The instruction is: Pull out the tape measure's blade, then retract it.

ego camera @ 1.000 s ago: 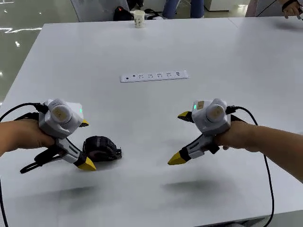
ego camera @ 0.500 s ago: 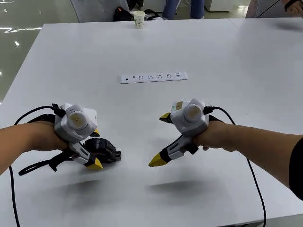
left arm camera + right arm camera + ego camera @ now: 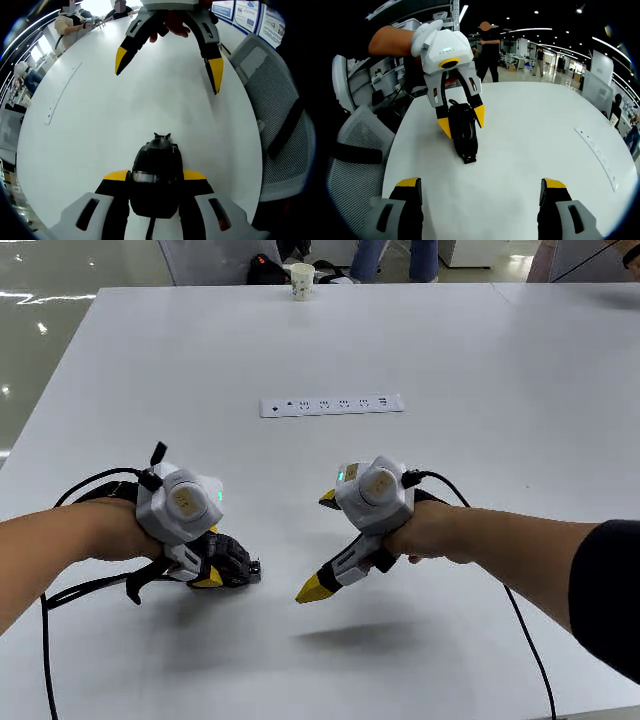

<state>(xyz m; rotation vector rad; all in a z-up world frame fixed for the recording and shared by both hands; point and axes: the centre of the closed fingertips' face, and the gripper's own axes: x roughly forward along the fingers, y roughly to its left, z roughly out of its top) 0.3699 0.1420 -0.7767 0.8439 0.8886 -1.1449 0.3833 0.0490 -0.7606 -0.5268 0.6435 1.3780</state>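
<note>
rounded matte-black tape measure (image 3: 464,131) on smooth white tabletop (image 3: 450,360), clamped btwn left tongs (image 3: 155,175); right tongs (image 3: 481,183) spread wide, near, pointing at it. Left gripper view: small blade hook (image 3: 161,135) at case front.

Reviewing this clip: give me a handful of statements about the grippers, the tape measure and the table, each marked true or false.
1. The left gripper has its jaws closed against the two sides of the tape measure. True.
2. The right gripper is shut on the blade. False: its jaws are wide open, apart from the tape measure, and hold nothing.
3. The blade is drawn out across the table. False: just the end hook shows, at the case's mouth.
4. A power strip lies on the table beyond both grippers. True.
5. A paper cup stands beside the tape measure. False: it stands at the table's far edge.
</note>
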